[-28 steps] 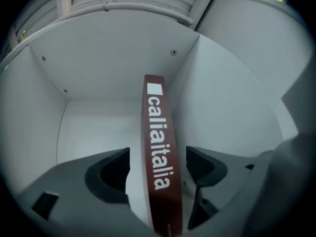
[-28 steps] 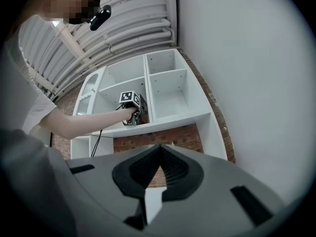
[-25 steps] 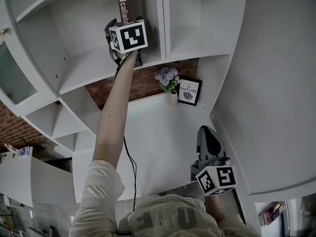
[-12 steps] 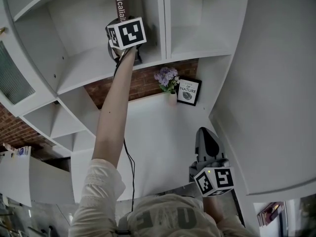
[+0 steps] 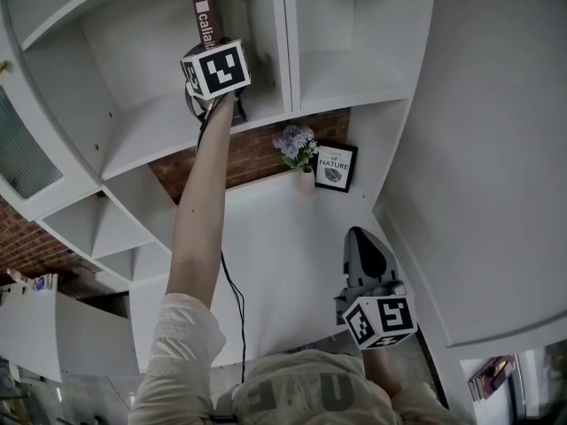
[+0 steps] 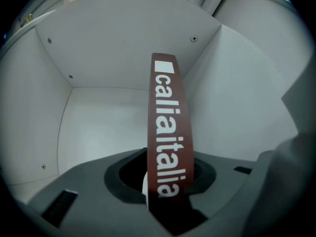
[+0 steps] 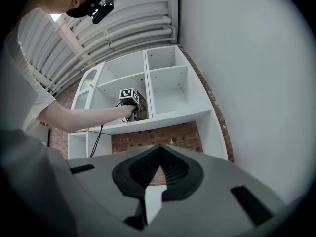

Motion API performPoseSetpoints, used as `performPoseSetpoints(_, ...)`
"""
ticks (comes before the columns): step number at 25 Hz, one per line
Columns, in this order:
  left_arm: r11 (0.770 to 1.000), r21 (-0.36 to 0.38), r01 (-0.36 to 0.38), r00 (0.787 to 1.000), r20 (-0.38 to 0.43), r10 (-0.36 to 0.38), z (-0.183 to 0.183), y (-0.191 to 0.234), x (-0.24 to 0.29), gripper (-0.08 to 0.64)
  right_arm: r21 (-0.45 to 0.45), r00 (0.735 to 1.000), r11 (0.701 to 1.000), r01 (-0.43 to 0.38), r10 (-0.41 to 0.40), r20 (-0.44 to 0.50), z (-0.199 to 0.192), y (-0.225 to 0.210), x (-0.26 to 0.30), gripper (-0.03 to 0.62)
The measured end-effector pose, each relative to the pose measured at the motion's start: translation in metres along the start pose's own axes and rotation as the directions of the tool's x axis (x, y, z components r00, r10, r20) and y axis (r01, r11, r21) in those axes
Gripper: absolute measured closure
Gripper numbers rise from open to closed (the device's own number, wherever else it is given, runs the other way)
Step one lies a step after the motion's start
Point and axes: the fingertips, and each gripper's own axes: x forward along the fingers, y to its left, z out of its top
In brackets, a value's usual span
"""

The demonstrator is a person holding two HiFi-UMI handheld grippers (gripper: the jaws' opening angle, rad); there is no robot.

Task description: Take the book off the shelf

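A dark red book (image 5: 205, 20) with white spine lettering stands in an upper cubby of the white shelf unit (image 5: 159, 118). My left gripper (image 5: 215, 67) reaches up to it at arm's length. In the left gripper view the book's spine (image 6: 168, 127) rises from between the jaws, and the left gripper (image 6: 165, 184) is shut on its lower end. The book leans slightly, away from the cubby's right wall (image 6: 232, 98). Low at the right of the head view, my right gripper (image 5: 365, 248) is shut with nothing in it; its tips meet in the right gripper view (image 7: 159, 149).
A vase of purple flowers (image 5: 299, 147) and a small framed picture (image 5: 335, 166) stand on a white ledge before a brick wall (image 5: 252, 156). A cable (image 5: 232, 299) hangs from the left gripper. A plain white wall (image 5: 496, 149) fills the right side.
The left gripper and the book have shifted a little to the left in the head view, and the book's top leans further left. The right gripper has hardly moved.
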Motion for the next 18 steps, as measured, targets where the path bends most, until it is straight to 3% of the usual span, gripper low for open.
performPoseSetpoints(10, 1.0, -0.016, -0.013, 1.0, 0.015, 0.013, -0.002, 0.008, -0.007, 0.408, -0.017, 0.999, 0.999, -0.04, 0.04, 0.006, 0.006, 0.018, 0.006, 0.578)
performPoseSetpoints(18, 0.997, -0.066, 0.042, 0.992, 0.121, -0.034, 0.012, 0.026, -0.066, 0.408, -0.041, 0.985, 0.984, -0.173, 0.173, -0.002, 0.013, 0.059, 0.027, 0.578)
